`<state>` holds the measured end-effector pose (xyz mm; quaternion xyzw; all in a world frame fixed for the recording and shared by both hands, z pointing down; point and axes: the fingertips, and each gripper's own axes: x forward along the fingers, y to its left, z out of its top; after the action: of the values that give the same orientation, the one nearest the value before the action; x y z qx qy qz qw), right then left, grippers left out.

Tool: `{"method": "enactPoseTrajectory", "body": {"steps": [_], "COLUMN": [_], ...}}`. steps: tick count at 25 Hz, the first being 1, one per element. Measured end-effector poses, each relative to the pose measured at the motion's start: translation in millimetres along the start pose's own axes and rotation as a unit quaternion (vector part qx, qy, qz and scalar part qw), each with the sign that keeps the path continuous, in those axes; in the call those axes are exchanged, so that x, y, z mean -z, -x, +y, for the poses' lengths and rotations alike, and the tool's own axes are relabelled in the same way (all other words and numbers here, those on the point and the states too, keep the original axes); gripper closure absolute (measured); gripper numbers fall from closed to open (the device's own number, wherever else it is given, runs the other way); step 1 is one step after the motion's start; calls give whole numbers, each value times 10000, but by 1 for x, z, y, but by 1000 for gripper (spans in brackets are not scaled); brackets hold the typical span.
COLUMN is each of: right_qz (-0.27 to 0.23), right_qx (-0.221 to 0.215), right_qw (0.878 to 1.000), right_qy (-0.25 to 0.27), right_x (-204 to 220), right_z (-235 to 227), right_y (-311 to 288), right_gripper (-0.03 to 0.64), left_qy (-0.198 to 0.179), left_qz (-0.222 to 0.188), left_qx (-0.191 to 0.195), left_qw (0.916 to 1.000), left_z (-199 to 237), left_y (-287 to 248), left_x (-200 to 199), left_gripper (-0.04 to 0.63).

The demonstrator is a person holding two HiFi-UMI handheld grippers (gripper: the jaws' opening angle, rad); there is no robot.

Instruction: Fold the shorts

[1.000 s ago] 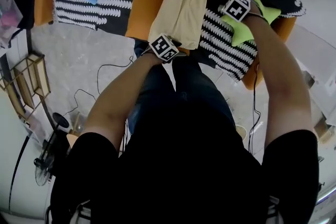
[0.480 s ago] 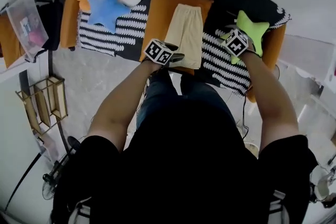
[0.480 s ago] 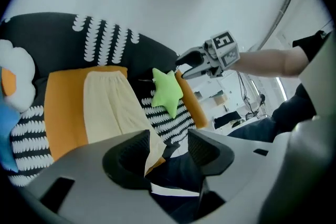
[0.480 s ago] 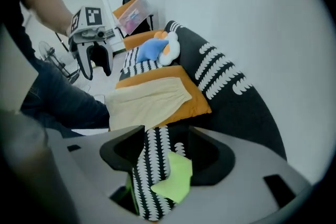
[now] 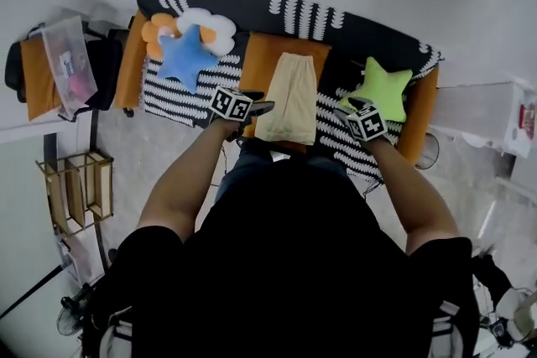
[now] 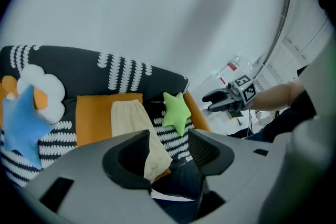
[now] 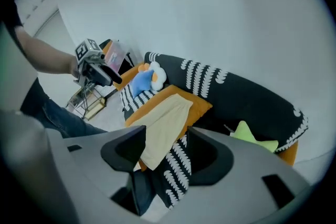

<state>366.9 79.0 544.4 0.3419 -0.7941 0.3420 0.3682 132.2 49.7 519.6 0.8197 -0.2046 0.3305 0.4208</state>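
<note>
Folded cream shorts (image 5: 288, 96) lie on the sofa's (image 5: 369, 33) orange cushion (image 5: 262, 54), reaching its front edge. They sit between the left gripper (image 5: 260, 107) and the right gripper (image 5: 342, 108). Both grippers' jaws are apart and empty, and the right's have just been closing a little.

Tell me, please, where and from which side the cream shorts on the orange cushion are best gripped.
Probably the two near corners of the shorts, from the front of the sofa: they lie flat as a long narrow strip on the orange cushion, and that end reaches its front edge.
</note>
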Motion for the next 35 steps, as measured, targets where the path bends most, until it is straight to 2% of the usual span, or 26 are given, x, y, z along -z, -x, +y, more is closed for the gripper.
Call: {"method": "enactPoseTrajectory", "body": {"steps": [3, 6, 10, 18, 23, 27, 35], "right_qz": [-319, -597, -752, -709, -594, -549, -501], "right_qx": [16, 32, 68, 176, 266, 260, 380], "right_qw": [9991, 9969, 9946, 9938, 9896, 9802, 9705], "right_qy": [-287, -505, -708, -843, -1284, -1886, -2326], "right_x": [-9, -19, -31, -51, -58, -62, -69], "right_z": [9, 12, 9, 13, 8, 1, -26], "right_y": [16, 28, 30, 9, -14, -37, -90], "right_gripper": [365, 367, 379, 382, 380, 380, 383], "left_qy": [-36, 110, 164, 308, 479, 623, 819], "left_qz": [-116, -392, -626, -502, -338, -116, 234], "left_qx": [-73, -142, -177, 63, 262, 386, 532], "left_qw": [9999, 9991, 9977, 9982, 9979, 9972, 9949], "left_z": [-2, -3, 1, 33, 65, 93, 145], "left_y": [19, 38, 56, 55, 46, 37, 2], "left_x": [-11, -26, -43, -37, -39, -38, -51], "left_gripper": [348, 348, 348, 348, 348, 348, 348]}}
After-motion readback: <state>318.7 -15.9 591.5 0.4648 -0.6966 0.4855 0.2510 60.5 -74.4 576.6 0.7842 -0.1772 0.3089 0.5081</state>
